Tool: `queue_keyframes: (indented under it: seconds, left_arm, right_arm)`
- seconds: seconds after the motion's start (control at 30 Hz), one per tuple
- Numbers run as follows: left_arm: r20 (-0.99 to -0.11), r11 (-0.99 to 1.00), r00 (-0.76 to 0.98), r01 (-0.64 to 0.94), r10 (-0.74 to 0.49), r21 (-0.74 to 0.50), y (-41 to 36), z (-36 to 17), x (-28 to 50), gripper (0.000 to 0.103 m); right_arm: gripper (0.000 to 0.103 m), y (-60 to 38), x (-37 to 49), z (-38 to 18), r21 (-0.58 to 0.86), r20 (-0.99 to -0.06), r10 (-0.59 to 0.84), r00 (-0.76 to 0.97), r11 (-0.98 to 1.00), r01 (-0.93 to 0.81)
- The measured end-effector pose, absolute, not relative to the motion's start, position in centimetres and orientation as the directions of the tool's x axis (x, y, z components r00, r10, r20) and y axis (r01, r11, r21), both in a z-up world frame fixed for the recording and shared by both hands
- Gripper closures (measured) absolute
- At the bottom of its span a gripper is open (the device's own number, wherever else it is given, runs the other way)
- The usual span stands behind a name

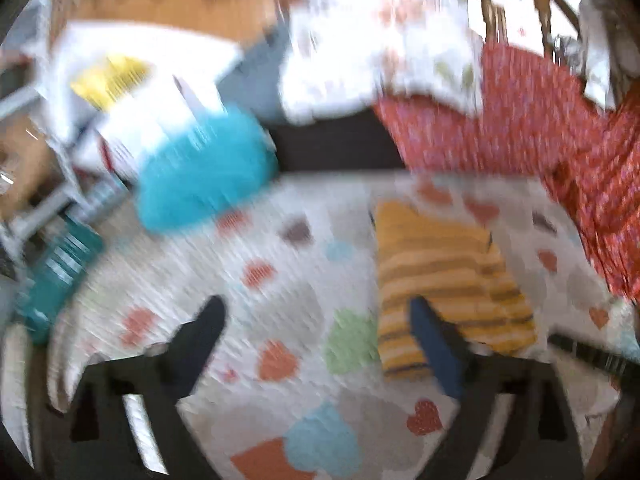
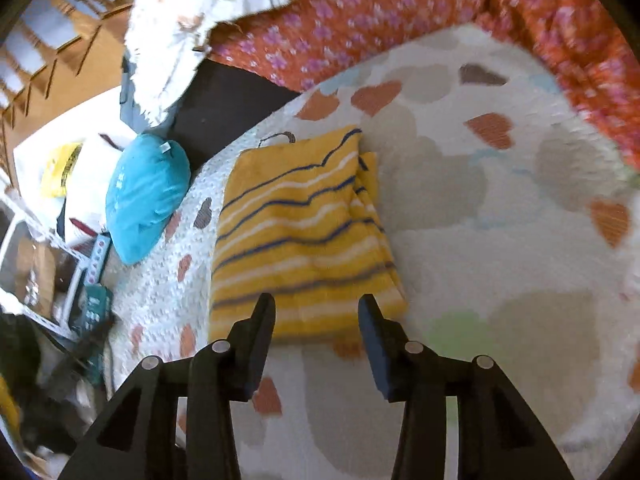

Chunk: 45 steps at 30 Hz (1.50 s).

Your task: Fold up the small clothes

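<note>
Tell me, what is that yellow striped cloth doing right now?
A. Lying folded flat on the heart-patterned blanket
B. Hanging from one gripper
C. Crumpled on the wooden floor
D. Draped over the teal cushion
A: the yellow striped cloth lies flat in stacked layers on the heart-patterned blanket, and both open grippers hold nothing.

The whole left wrist view is smeared by motion blur: the folded yellow striped cloth (image 1: 448,280) shows only soft bands, its edges and layers impossible to separate, and its near corner is covered by the right finger of the left hand-held gripper (image 1: 316,316). The white quilt with coloured hearts (image 1: 280,248) runs out past the bottom edge. In the right wrist view, the red flowered fabric (image 2: 400,12) is blurred and cut off by the top edge. The shelf clutter (image 2: 44,268) at far left is too small and dark to identify.
</note>
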<state>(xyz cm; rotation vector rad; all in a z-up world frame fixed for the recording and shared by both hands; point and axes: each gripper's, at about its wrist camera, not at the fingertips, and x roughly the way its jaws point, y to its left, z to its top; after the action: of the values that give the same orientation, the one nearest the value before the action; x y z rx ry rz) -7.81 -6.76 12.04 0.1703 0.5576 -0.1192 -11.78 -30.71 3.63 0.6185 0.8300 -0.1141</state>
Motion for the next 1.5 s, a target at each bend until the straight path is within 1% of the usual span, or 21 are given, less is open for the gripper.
queue_keyframes:
  seconds: [0.03,0.1,0.17,0.27,0.37,0.47,0.57,0.7,0.97,1.5]
  left_arm:
    - [-0.477,0.981,0.877,0.131,-0.049,0.141,-6.7,13.4,-9.5,0.0]
    - [-0.414,0.981,0.909,0.123,-0.051,0.15,-6.7,15.4,-11.9,0.0]
    - [-0.407,0.979,0.911,0.139,-0.067,0.151,-7.0,16.4,-13.1,0.0]
    - [-0.449,0.97,0.884,0.205,-0.127,0.129,-7.4,16.7,-13.8,0.0]
    - [-0.534,0.967,0.829,0.243,-0.167,0.074,-7.5,15.8,-13.7,0.0]
    - [-0.591,0.967,0.783,0.253,-0.195,0.015,-7.2,14.8,-13.9,0.0]
    - [-0.627,0.966,0.75,0.258,-0.209,-0.013,-7.2,13.7,-14.1,0.0]
    - [-0.651,0.961,0.728,0.276,-0.216,-0.01,-7.5,12.5,-14.5,0.0]
    - [-0.667,0.952,0.704,0.304,-0.244,-0.027,-7.6,11.5,-15.2,0.0]
    - [-0.697,0.95,0.675,0.312,-0.244,-0.031,-7.7,10.2,-14.7,0.0]
  right_arm:
    - [0.053,-30.3,-12.7,3.9,0.452,-0.721,0.121,0.682,0.828,0.331]
    - [0.05,-29.0,-14.6,4.3,0.408,-0.726,0.08,0.683,0.85,0.333]
    - [0.047,-27.5,-16.3,4.7,0.351,-0.733,0.034,0.68,0.874,0.335]
    - [0.04,-25.4,-17.8,5.0,0.267,-0.743,-0.043,0.668,0.896,0.354]
    - [0.038,-24.7,-18.1,5.2,0.205,-0.758,-0.093,0.645,0.906,0.371]
    - [0.037,-24.7,-18.4,5.7,0.169,-0.76,-0.128,0.637,0.908,0.384]
    - [0.035,-24.8,-18.8,6.2,0.14,-0.754,-0.16,0.638,0.908,0.394]
    - [0.033,-24.4,-19.3,6.3,0.108,-0.759,-0.178,0.627,0.914,0.39]
    - [0.032,-23.5,-19.1,5.4,0.076,-0.781,-0.176,0.599,0.925,0.372]
    - [0.032,-23.5,-18.8,3.9,0.064,-0.812,-0.171,0.559,0.925,0.376]
